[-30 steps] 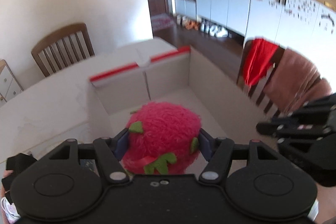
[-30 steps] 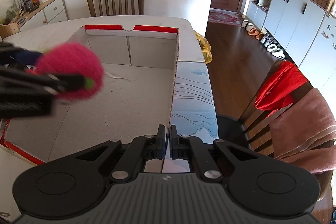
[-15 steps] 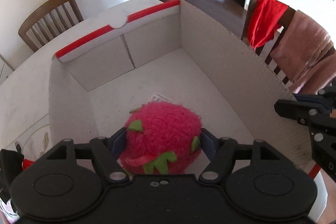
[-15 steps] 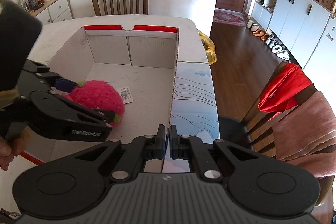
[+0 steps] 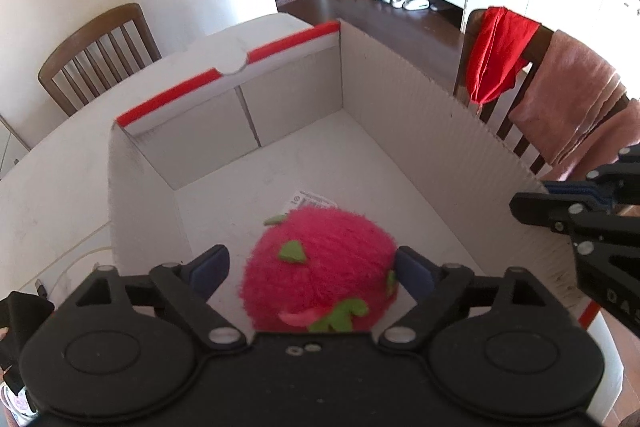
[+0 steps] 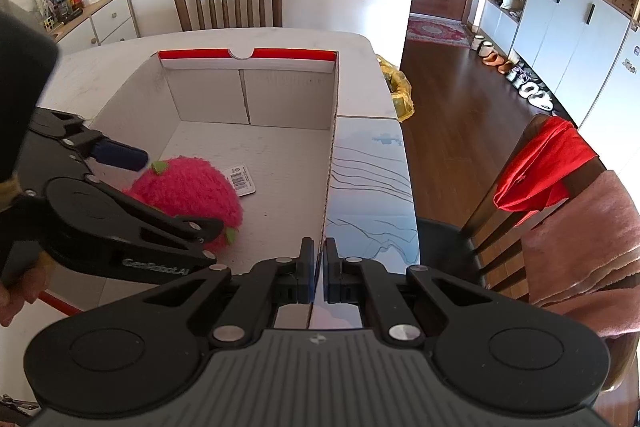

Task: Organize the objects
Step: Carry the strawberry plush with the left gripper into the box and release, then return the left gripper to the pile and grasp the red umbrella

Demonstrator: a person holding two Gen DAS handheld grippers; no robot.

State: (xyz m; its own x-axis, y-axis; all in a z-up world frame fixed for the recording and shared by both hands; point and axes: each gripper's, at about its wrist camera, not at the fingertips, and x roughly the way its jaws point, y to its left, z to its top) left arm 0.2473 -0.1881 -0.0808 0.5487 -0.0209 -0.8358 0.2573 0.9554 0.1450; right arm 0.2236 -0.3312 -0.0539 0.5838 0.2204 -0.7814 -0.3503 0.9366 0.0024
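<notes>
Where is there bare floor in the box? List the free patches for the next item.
Free: the box floor between the far red-edged wall and the plush strawberry, and the strip along the right wall. Crowded: the near left corner, where the left gripper, jaws just opening, straddles the strawberry beside a barcode label.

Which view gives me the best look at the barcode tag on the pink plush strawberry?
The right wrist view: the barcode tag lies flat on the cardboard box floor beside the plush strawberry, bars visible. In the left wrist view only the tag's far end shows behind the plush.
</notes>
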